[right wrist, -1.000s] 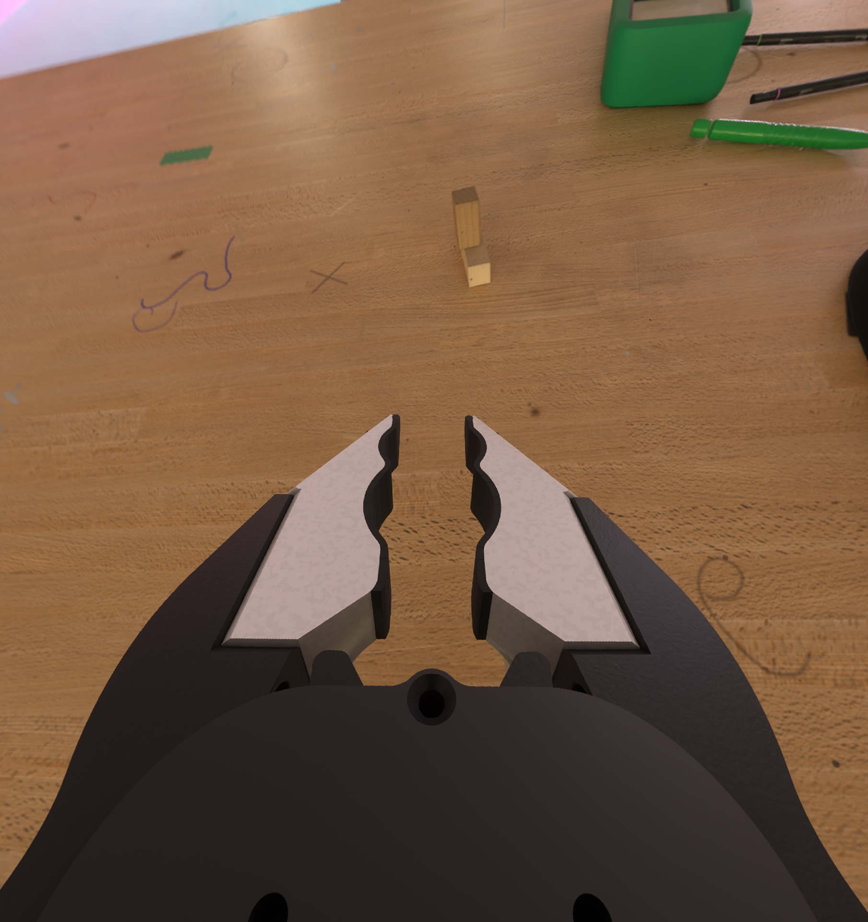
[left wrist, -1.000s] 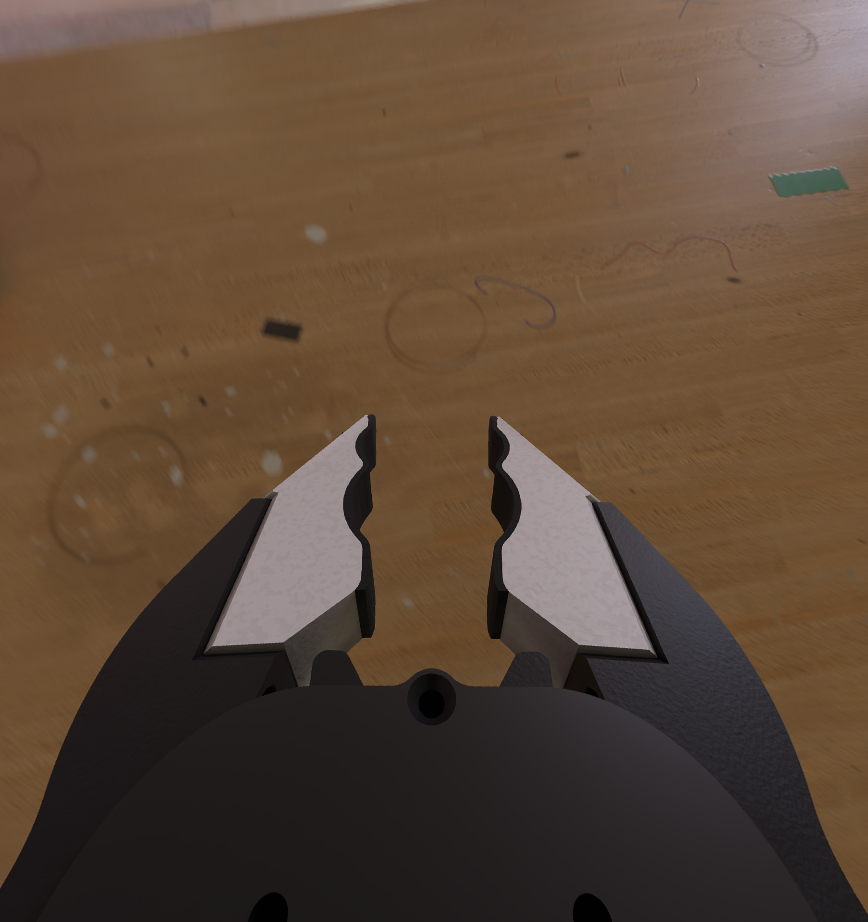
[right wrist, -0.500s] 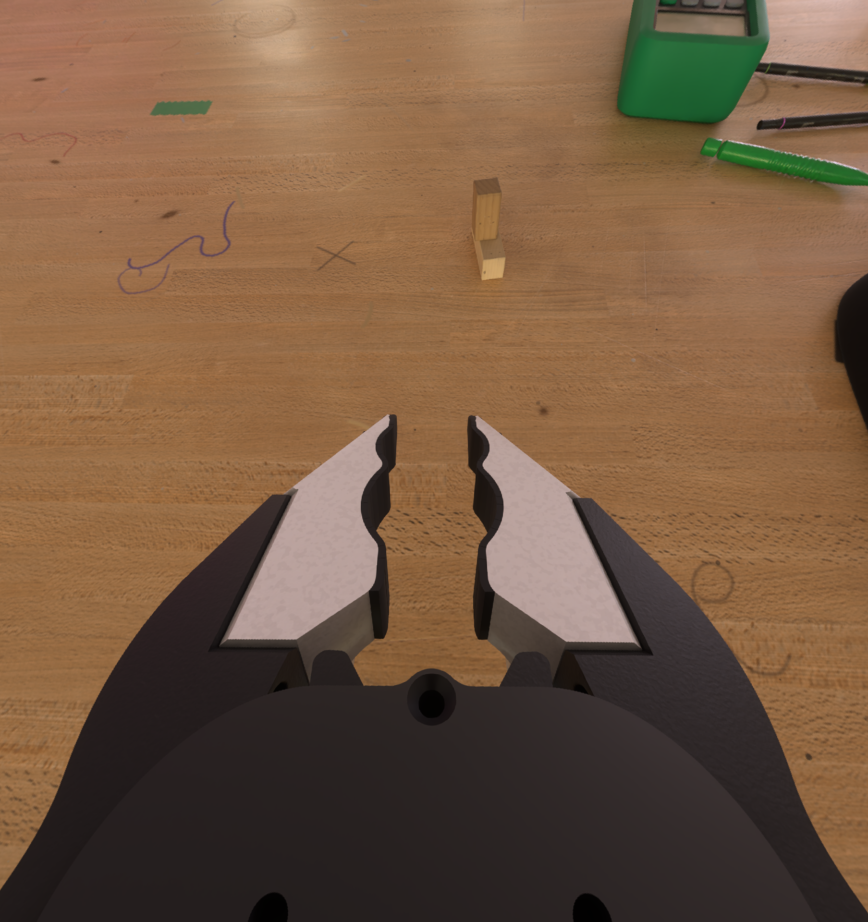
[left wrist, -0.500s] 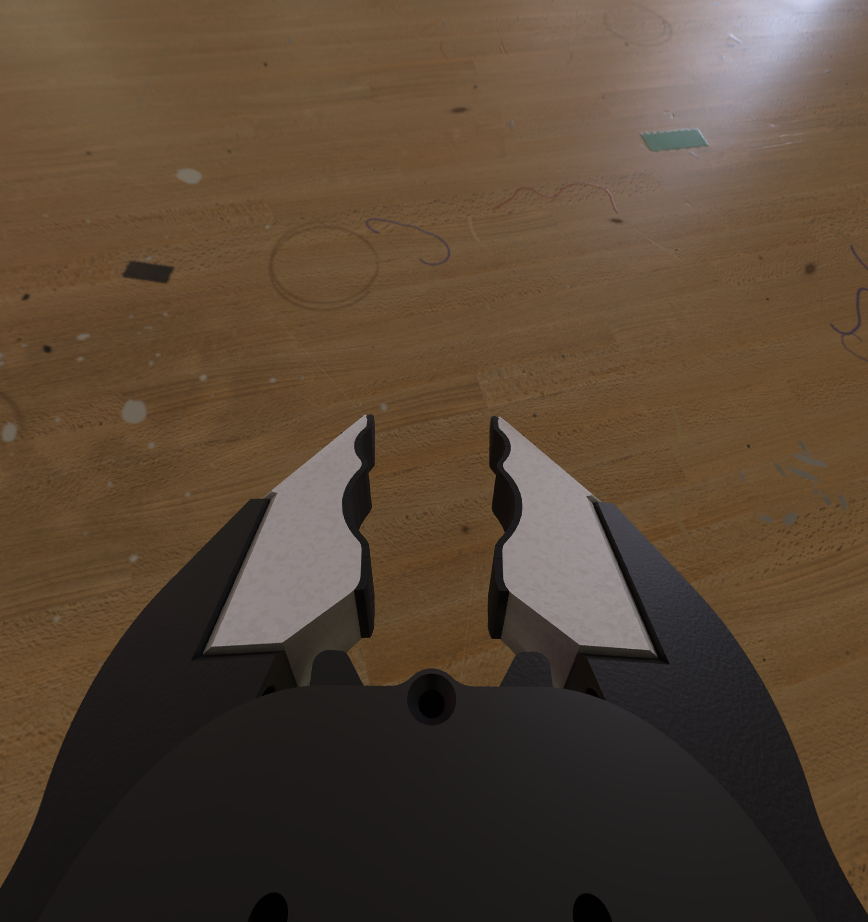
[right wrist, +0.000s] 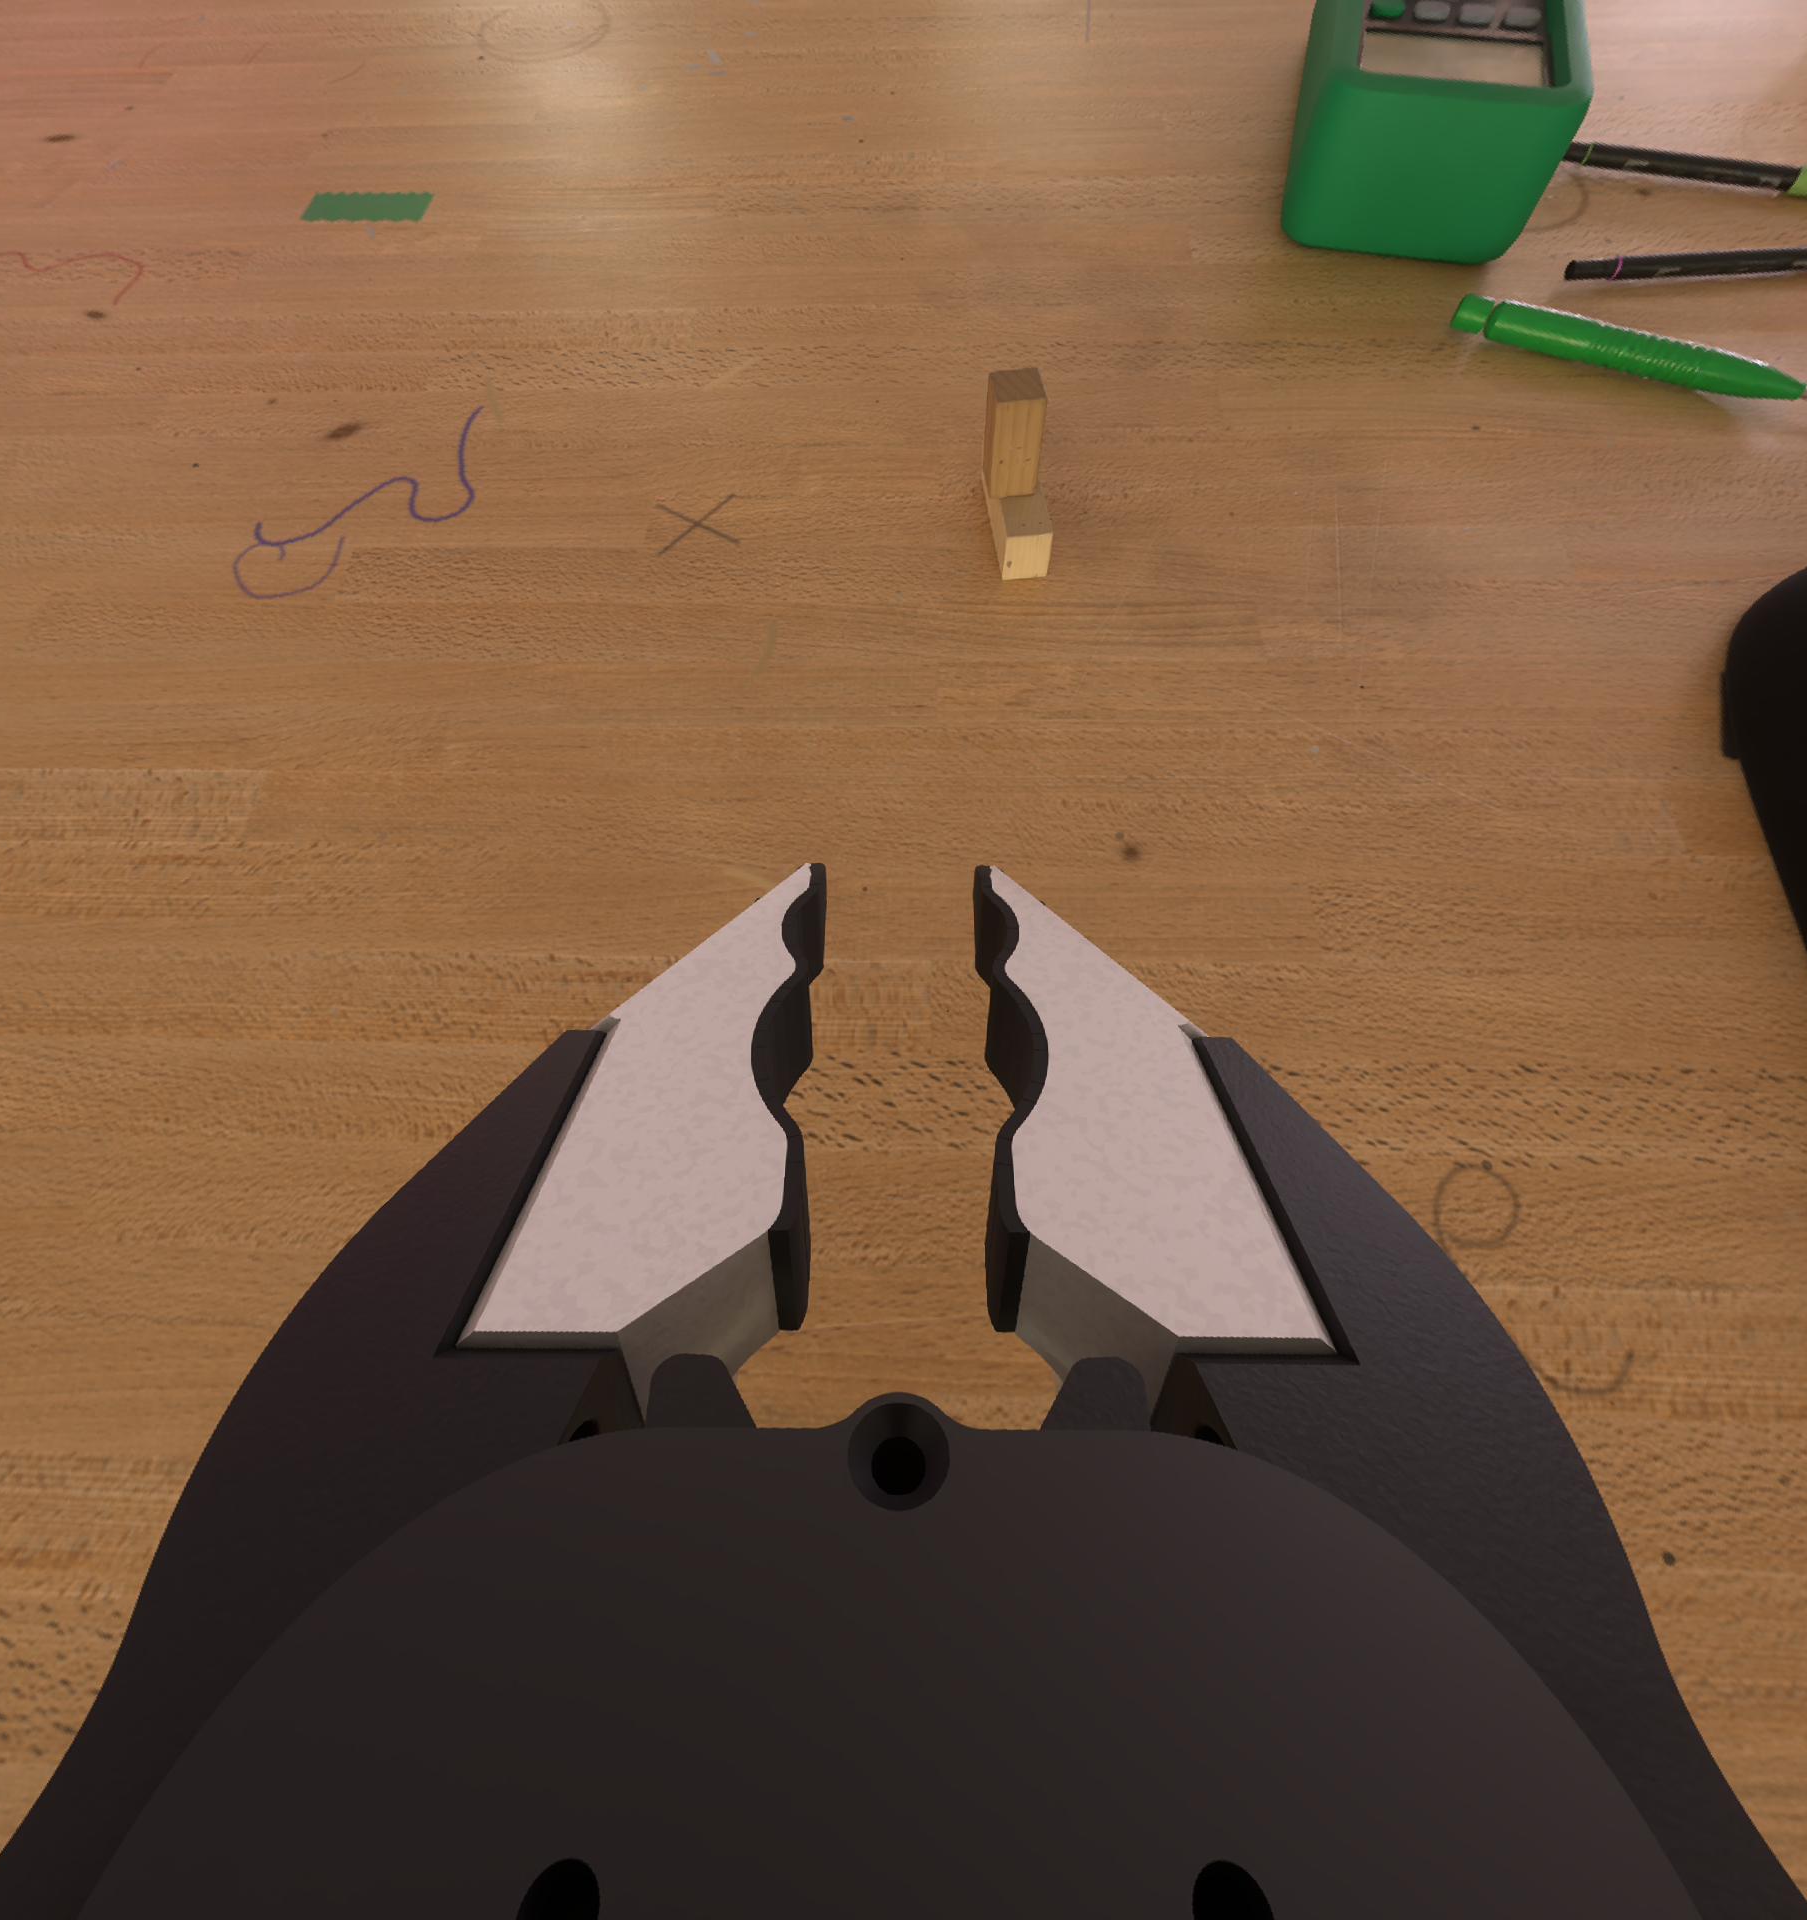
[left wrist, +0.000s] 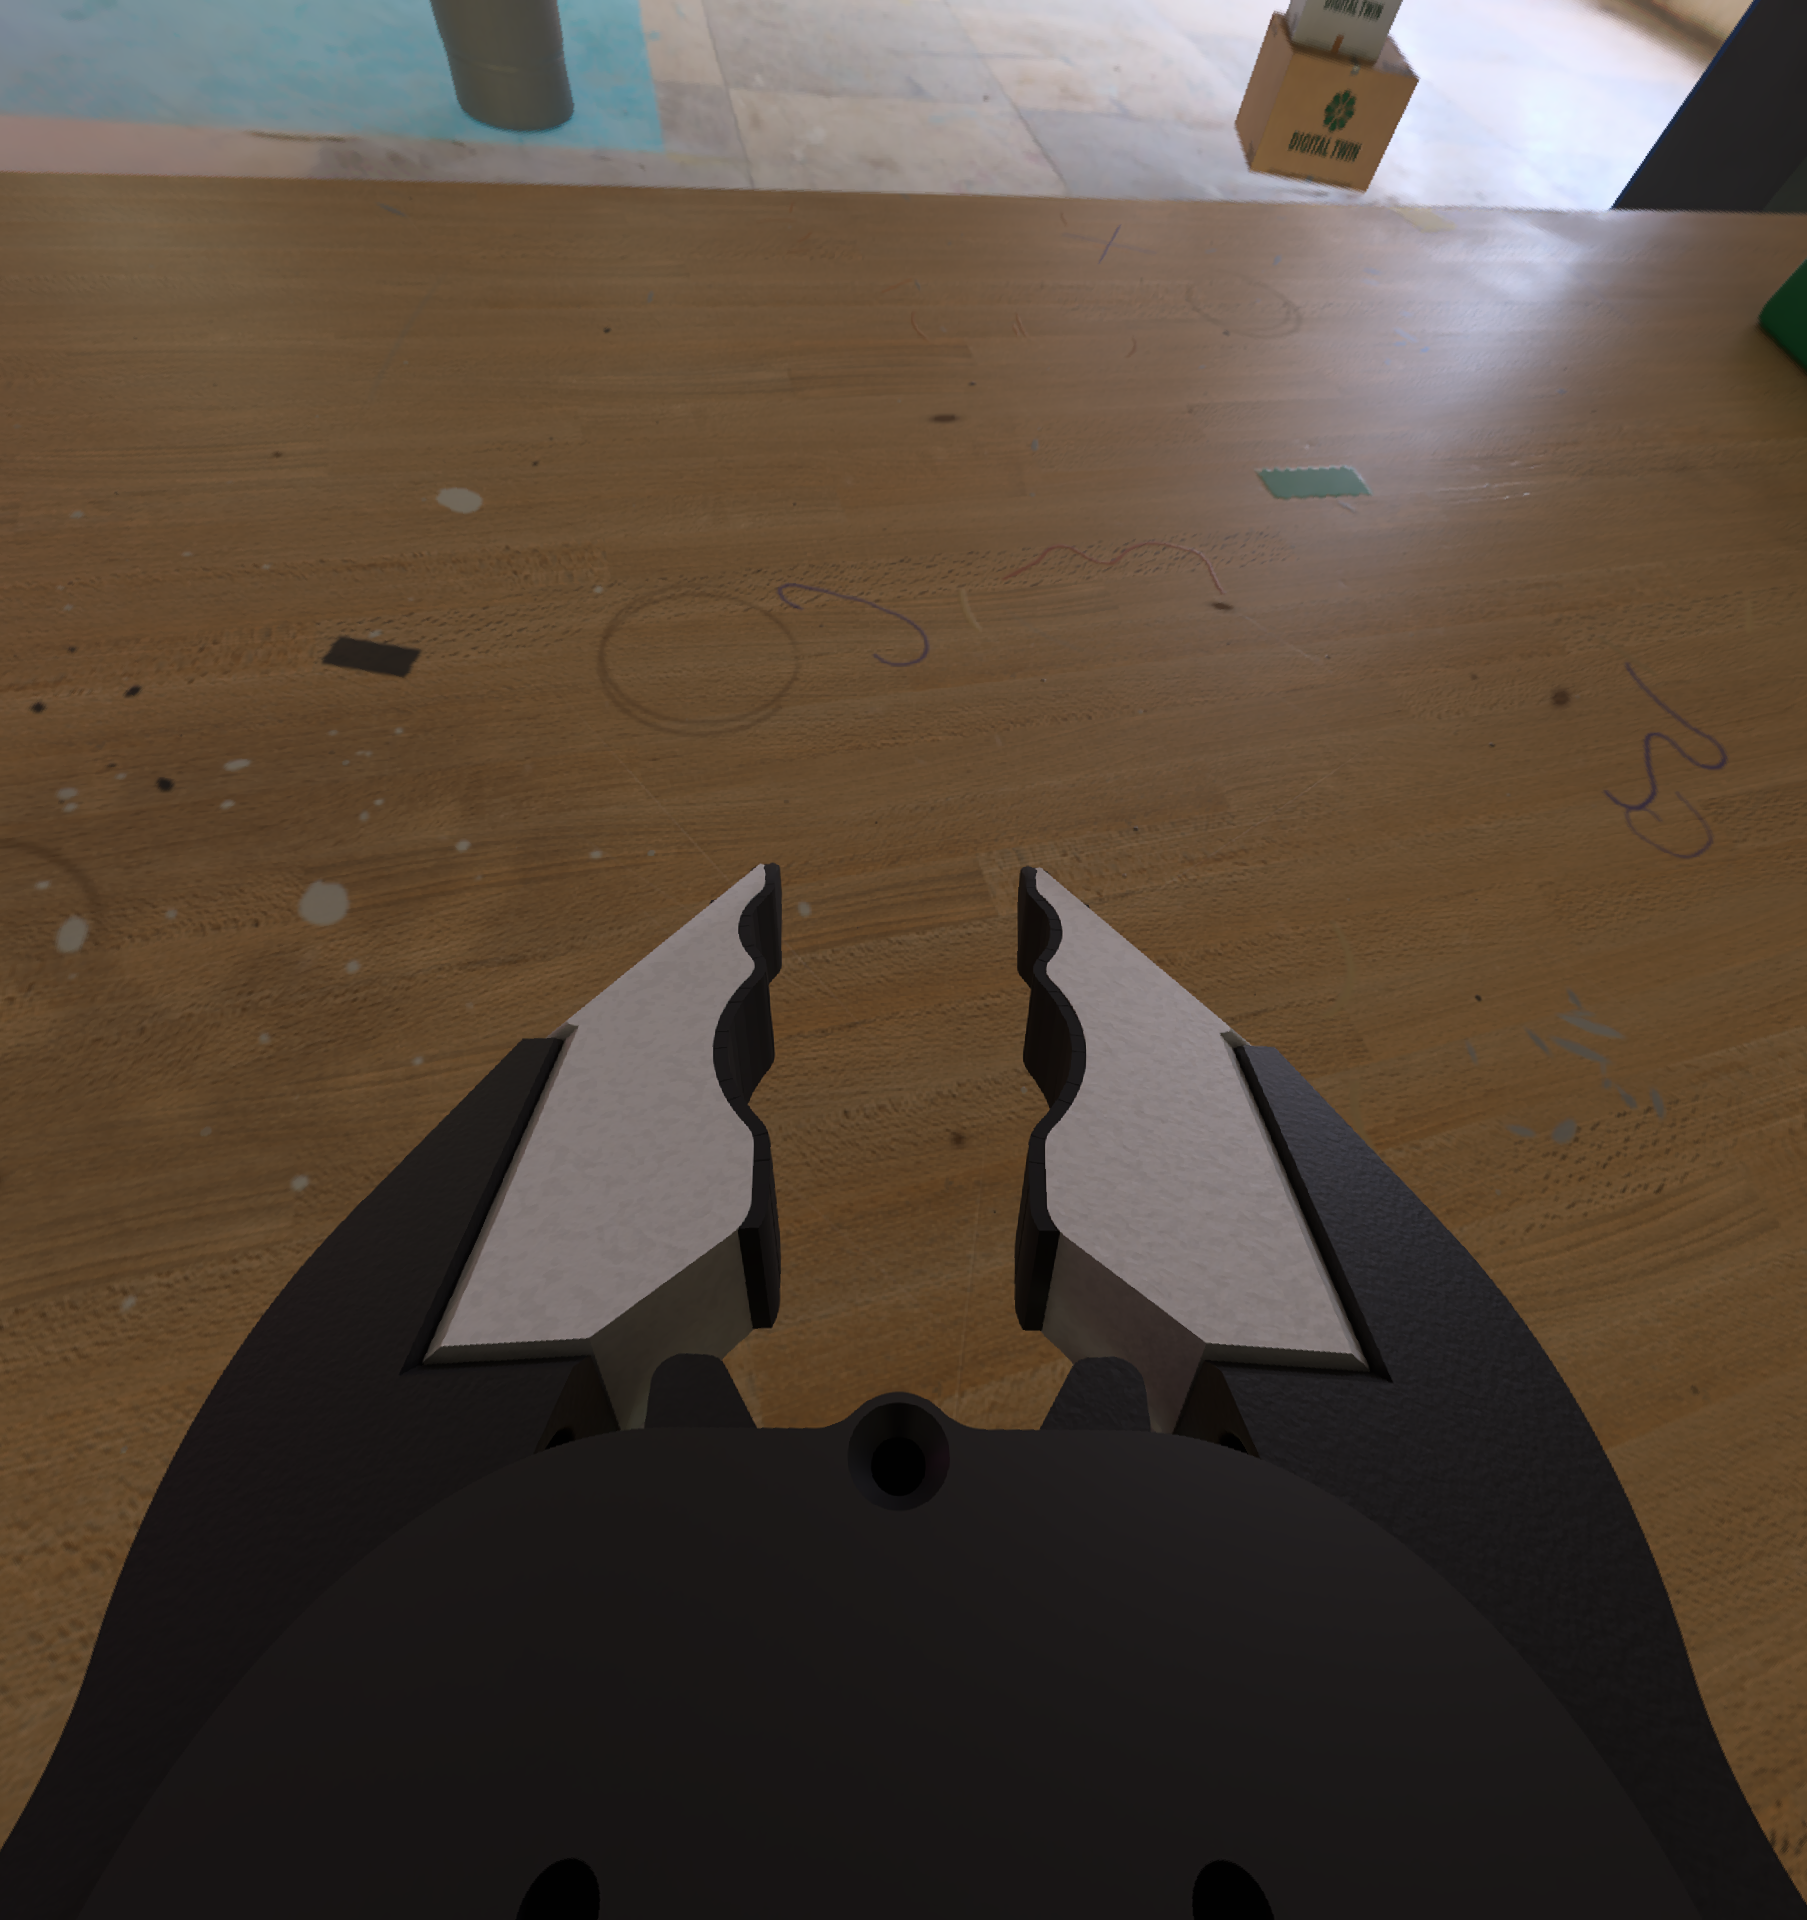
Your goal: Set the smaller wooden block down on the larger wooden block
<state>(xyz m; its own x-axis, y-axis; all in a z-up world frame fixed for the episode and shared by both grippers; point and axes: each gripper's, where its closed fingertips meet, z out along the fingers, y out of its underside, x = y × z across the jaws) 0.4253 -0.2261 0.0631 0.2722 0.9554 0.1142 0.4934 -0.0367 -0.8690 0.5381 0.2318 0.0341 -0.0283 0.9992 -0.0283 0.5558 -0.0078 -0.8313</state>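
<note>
In the right wrist view two pale wooden blocks stand together on the wooden table [right wrist: 566, 831], ahead and a little right. One block [right wrist: 1014, 431] stands upright. The other block [right wrist: 1024, 538] lies low in front of it, touching it. I cannot tell whether the upright one rests on the low one's far end or stands behind it. My right gripper [right wrist: 900, 871] is open and empty, well short of the blocks. My left gripper [left wrist: 899, 873] is open and empty over bare table; no block shows in its view.
A green box-shaped device [right wrist: 1429, 156], two dark pens [right wrist: 1709, 166] and a green-handled tool [right wrist: 1626, 348] lie at the far right. A dark rounded object [right wrist: 1803, 779] is at the right edge. Beyond the table's far edge are a cardboard box [left wrist: 1325, 104] and a grey post [left wrist: 504, 62].
The left wrist view has tilted up and turned right, so the table's far edge and the floor now show. The right gripper has barely moved; the blocks stay ahead of it.
</note>
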